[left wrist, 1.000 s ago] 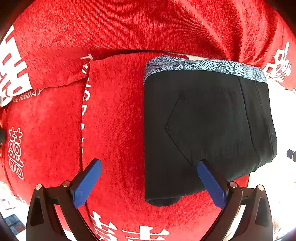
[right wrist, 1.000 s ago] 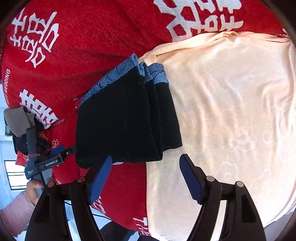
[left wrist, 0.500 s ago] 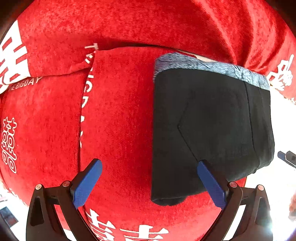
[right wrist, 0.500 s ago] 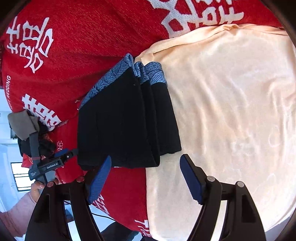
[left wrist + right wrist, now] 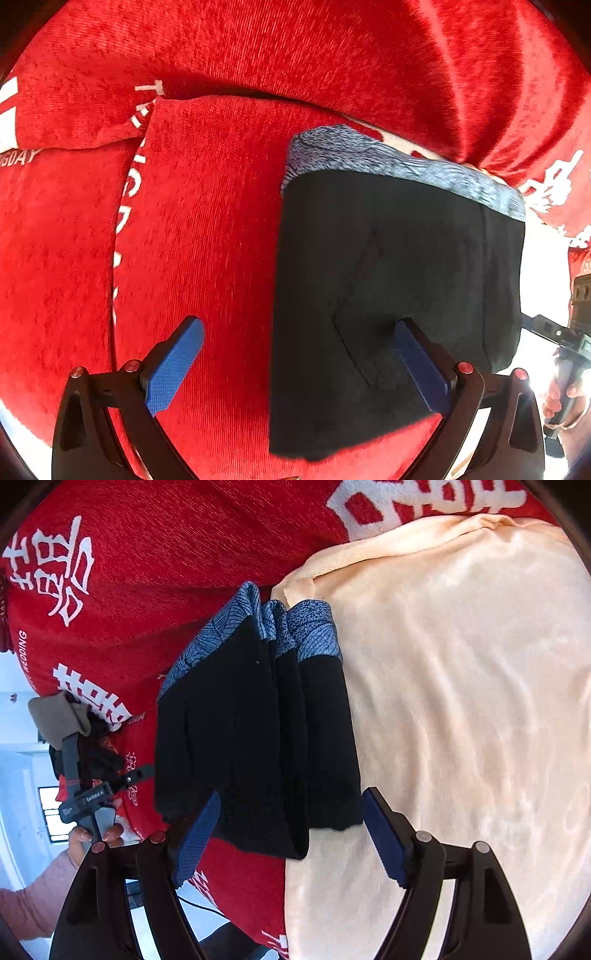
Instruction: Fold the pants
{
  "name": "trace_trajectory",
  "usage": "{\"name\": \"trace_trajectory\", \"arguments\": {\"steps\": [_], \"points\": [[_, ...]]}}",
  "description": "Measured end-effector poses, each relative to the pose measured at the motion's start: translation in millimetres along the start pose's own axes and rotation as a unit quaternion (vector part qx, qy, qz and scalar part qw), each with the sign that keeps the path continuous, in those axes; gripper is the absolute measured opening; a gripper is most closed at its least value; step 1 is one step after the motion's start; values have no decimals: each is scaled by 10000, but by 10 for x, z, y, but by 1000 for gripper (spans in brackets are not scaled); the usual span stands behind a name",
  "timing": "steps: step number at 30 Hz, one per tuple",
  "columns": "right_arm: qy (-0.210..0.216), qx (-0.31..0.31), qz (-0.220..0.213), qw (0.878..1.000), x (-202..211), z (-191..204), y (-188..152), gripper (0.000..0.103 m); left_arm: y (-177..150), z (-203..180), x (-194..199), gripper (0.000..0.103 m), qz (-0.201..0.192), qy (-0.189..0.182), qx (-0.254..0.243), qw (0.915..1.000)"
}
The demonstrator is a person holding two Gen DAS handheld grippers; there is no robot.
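Two grippers: both show wide-spread blue-padded fingers with nothing between the pads.
Left gripper: jaws stand far apart and hold nothing; it hangs over the near left edge of the pants.
Left gripper pads: the left pad sits over bare red cloth, the right pad over the black fabric; whether either touches the cloth cannot be told.
Right gripper: jaws wide apart and empty, straddling the near end of the folded bundle.
Right gripper pads: the left pad overlaps the black bundle's near corner, the right pad lies just beside its right edge over the peach sheet; contact cannot be told.
Pants: folded black pants with a blue-grey patterned waistband lie as a compact rectangular stack, waistband at the far end, a pocket seam faintly visible on top.
Pants position: the stack lies across the border of the two covers, its left part on red, its right layers on peach.
Red cover: red plush blanket with white characters and lettering, with a fold ridge left of the pants.
Peach cover: pale peach wrinkled sheet, spread to the right of the pants.
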State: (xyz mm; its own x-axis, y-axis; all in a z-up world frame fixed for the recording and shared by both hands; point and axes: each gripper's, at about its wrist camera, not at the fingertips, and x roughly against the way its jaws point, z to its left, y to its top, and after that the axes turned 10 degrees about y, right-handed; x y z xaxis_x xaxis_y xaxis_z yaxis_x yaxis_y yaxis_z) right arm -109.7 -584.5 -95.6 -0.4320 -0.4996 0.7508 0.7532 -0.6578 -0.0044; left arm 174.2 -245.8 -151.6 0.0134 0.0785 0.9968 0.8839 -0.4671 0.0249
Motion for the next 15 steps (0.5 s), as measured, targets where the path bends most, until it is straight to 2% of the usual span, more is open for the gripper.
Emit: {"name": "trace_trajectory", "arguments": {"steps": [10,15], "points": [[356,25,295,9989,-174,-234,303,81,223,77,-236,103,149,-880,-159,9959],[896,89,515,9946,-319,-284,367,82,283,-93,-377,103,127,-1233,-217,9921]]}}
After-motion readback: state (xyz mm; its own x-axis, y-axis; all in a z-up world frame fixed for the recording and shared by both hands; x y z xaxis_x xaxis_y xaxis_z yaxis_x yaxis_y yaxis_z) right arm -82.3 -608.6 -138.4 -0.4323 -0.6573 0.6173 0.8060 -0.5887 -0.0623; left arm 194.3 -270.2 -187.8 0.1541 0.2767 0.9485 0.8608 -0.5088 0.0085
